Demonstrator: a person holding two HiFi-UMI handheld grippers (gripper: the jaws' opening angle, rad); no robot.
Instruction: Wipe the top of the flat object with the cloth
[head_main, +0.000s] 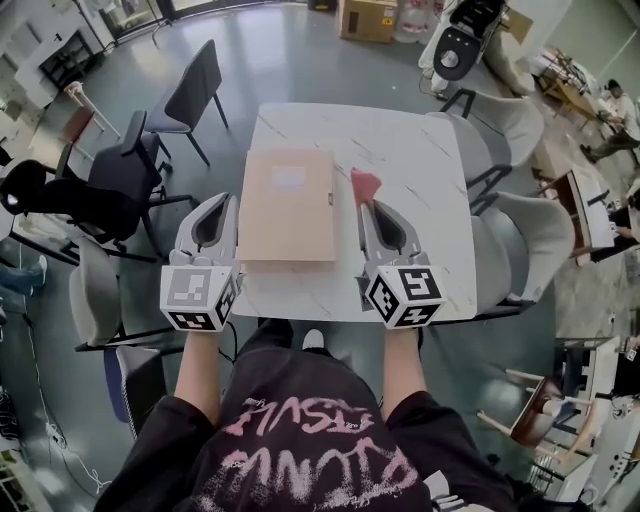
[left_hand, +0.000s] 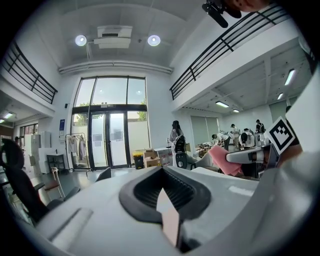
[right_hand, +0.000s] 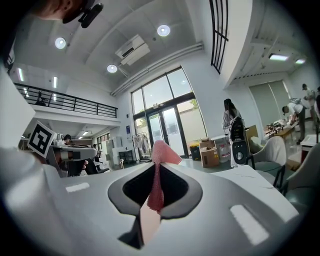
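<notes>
The flat brown folder (head_main: 290, 205) lies on the white worktop (head_main: 425, 165), between the two pairs of tongs and just beside each. The right tongs (head_main: 369, 206) are clamped on the pink cloth (head_main: 365, 184), which pokes out past their tips by the folder's right edge. The left tongs (head_main: 221, 200) are pressed together with nothing between them.

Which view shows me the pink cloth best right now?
The right gripper view: the pink cloth sits dead centre, pinched between shut jaws. The head view shows only its tip beyond the right gripper; the left gripper view shows it small, far right.
</notes>
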